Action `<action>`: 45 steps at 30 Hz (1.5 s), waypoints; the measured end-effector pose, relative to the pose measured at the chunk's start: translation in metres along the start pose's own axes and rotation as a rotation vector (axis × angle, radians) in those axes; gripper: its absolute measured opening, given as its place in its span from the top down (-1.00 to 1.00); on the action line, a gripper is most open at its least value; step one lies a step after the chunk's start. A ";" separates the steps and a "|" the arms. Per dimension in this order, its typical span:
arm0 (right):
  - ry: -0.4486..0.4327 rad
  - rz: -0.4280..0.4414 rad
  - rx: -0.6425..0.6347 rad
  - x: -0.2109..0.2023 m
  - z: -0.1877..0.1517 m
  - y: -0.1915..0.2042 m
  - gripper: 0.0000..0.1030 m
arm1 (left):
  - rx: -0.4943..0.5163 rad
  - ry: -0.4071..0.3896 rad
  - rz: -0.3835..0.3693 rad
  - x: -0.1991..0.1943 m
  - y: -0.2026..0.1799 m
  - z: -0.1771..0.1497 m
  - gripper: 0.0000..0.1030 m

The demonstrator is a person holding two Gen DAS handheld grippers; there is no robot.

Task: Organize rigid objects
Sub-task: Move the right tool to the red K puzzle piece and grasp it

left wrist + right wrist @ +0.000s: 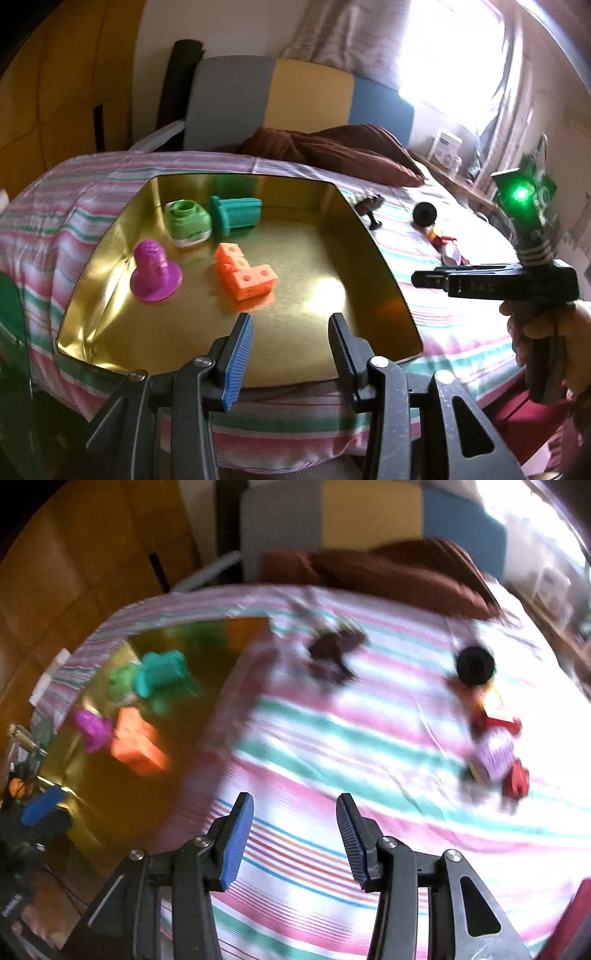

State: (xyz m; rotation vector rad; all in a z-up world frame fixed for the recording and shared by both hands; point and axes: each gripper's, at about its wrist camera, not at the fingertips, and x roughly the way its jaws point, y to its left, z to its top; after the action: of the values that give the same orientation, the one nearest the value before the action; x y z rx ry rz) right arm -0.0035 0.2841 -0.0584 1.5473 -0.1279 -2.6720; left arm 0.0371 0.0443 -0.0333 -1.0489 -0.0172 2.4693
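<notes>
1. A gold tin tray (110, 236) sits on a bed with a pink, green and white striped sheet (436, 321); everything below is placed relative to this tray.
2. Inside the tray, near its left wall, stands a purple piece (155, 273) – a dotted dome on a flared round foot.
3. Toward the tray's far wall lies a light green rounded block (187, 220) with a round hole on top and a white base; touching its right side is a teal ribbed piece (236, 214) lying on its side.
4. Near the tray's middle rests an orange L-shaped block (243, 275) made of cubes with small holes.
5. Over the tray's near edge, the left gripper (290, 343) has its jaws apart with nothing between them.
6. Right of the tray, on the sheet, lie a dark brown figure (369, 208), a black round piece (424, 213) and a red and white toy (448, 247) – details too blurred to tell.
7. Farther right of the tray, the right gripper (295, 830) has its jaws parted and empty above the sheet.
</notes>
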 end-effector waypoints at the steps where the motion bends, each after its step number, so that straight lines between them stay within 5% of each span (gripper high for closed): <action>1: 0.019 -0.007 0.017 0.003 -0.005 -0.010 0.07 | 0.010 0.002 -0.005 0.001 -0.003 0.000 0.18; 10: 0.103 -0.031 0.178 0.007 -0.030 -0.097 0.07 | 0.086 0.018 -0.056 0.002 -0.037 0.002 0.18; 26: 0.026 -0.232 0.253 0.007 0.009 -0.222 0.01 | 0.185 0.060 -0.111 0.008 -0.083 0.006 0.18; 37: 0.026 -0.180 0.200 0.033 0.010 -0.216 0.03 | 0.231 0.071 -0.132 0.015 -0.110 0.014 0.18; 39: 0.029 -0.175 0.184 0.033 0.012 -0.214 0.32 | 0.246 0.075 -0.146 0.016 -0.117 0.015 0.18; 45: 0.043 -0.140 0.202 0.032 0.013 -0.216 0.32 | 0.279 0.084 -0.163 0.022 -0.138 0.021 0.18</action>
State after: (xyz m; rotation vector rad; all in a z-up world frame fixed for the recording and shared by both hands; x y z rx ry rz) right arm -0.0311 0.4973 -0.1007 1.7299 -0.3070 -2.8061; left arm 0.0650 0.1806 -0.0077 -0.9865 0.2511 2.2026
